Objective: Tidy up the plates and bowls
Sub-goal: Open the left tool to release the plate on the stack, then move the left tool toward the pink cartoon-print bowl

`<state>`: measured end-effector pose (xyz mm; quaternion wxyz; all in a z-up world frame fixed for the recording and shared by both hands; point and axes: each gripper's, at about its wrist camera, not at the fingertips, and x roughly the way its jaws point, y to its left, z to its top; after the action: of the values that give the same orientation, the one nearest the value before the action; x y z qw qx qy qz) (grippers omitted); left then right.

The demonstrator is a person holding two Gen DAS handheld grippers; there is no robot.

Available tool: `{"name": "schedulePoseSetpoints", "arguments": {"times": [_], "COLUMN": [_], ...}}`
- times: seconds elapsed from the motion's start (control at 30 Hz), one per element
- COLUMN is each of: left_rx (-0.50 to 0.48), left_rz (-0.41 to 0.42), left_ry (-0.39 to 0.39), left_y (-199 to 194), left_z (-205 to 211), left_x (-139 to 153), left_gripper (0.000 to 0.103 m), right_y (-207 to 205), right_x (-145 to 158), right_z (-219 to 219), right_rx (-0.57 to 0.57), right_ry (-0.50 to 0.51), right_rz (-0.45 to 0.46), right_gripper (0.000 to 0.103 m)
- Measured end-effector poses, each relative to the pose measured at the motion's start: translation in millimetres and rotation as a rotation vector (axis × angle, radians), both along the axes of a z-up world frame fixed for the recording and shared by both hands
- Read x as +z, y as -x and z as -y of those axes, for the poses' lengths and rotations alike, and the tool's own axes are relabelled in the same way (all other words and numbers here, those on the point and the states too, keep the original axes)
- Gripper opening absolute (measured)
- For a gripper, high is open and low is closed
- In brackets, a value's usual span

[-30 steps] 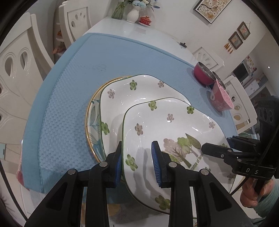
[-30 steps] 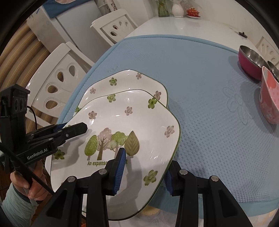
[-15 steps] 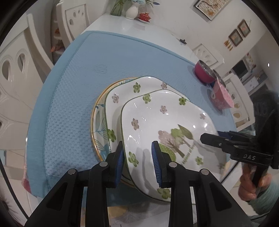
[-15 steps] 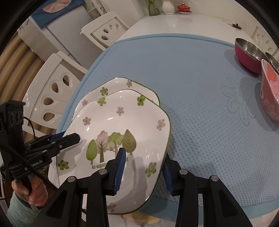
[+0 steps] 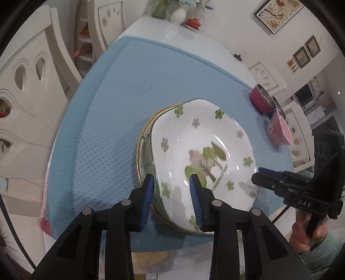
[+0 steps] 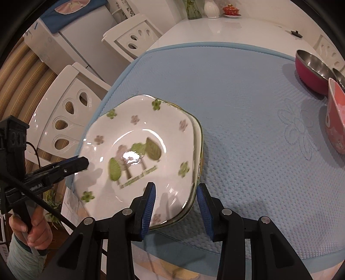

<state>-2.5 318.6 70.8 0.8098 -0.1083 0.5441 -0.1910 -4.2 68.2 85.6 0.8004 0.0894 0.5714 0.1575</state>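
A white square plate (image 5: 200, 150) with green flowers and a tree picture lies on top of a stack on the blue mat (image 5: 129, 86). Of the stack beneath, only a gold-rimmed plate's edge (image 5: 143, 150) shows. My left gripper (image 5: 172, 193) straddles the plate's near left rim; its jaws are opening and the rim stands between them. In the right wrist view my right gripper (image 6: 175, 202) is shut on the near right rim of that plate (image 6: 138, 146). Each gripper also shows in the other's view, the right gripper (image 5: 256, 174) and the left gripper (image 6: 85, 161).
A red metal-lined bowl (image 6: 310, 71) and a pink bowl (image 6: 336, 120) stand at the mat's right side. White chairs (image 5: 28, 90) line the table's left edge. A vase (image 5: 179, 15) and a small red dish stand at the far end. The stack sits near the table's front edge.
The floral plate has moved from an offset, overhanging place to sit squarely over the stack, and it is blurred now. The left jaws stand slightly wider.
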Motion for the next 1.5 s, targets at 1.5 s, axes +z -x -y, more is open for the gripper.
{"name": "schedulePoseSetpoints", "arguments": {"times": [1.5], "left_rx": [-0.309], "left_rz": [0.277], "left_ry": [-0.05], "left_y": [-86.6], "left_z": [182.3], "left_x": [102.0], "left_gripper": [0.064], "right_y": [-8.7], "right_x": [55.8], "right_z": [186.5], "right_rx": [-0.432], "right_ry": [-0.043], "right_rz": [0.018], "right_gripper": [0.055]}}
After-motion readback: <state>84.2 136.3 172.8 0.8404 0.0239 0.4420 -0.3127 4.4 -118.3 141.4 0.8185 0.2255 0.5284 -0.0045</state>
